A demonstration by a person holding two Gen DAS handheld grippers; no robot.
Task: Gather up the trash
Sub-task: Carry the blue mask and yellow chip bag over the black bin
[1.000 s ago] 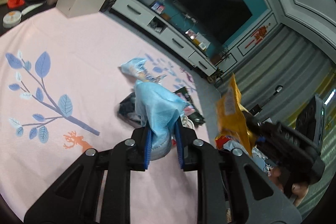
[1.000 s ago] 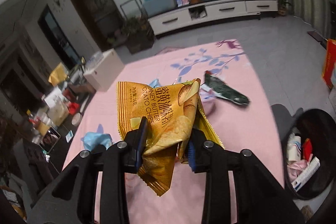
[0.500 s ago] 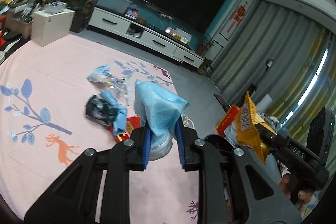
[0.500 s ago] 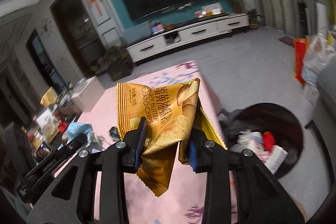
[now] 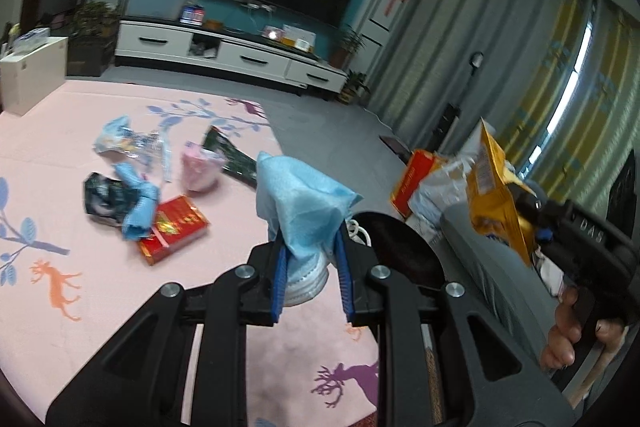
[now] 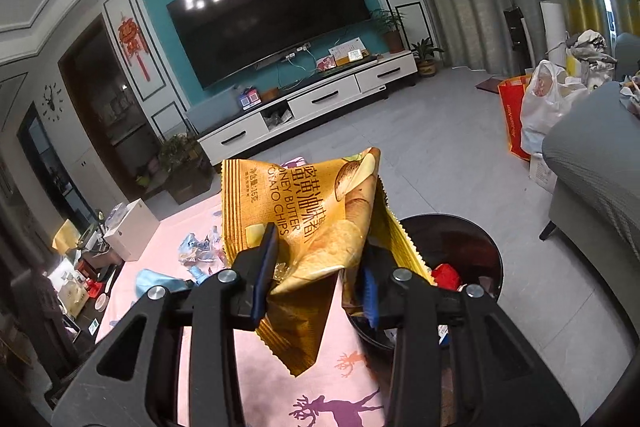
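Yellow chip bag [image 6: 320, 227]: pinched between the right gripper's [image 6: 316, 277] blue pads, jaws fairly narrow; its lower corner hangs toward six o'clock, its top rises toward twelve.
Hidden: the bag covers most of the right pad and part of the black trash bin [image 6: 476, 247] at four o'clock of that gripper; only scraps of red and white show inside the bin.
Blue cloth [image 5: 304, 203]: clamped in the left gripper [image 5: 310, 275], jaws nearly closed on it; the pale round thing under it is hard to make out.
Bin from the left wrist: its dark rim [image 5: 404, 239] lies just at two o'clock of the left gripper, its lower half cut off by the finger.
Remaining litter: red packet [image 5: 174, 229], black wrapper [image 5: 100, 195], pink cup [image 5: 200, 171] on the pink rug [image 5: 60, 155], at ten o'clock.
Person's hand [image 5: 576, 331]: partly cut off at the edge, at four o'clock.
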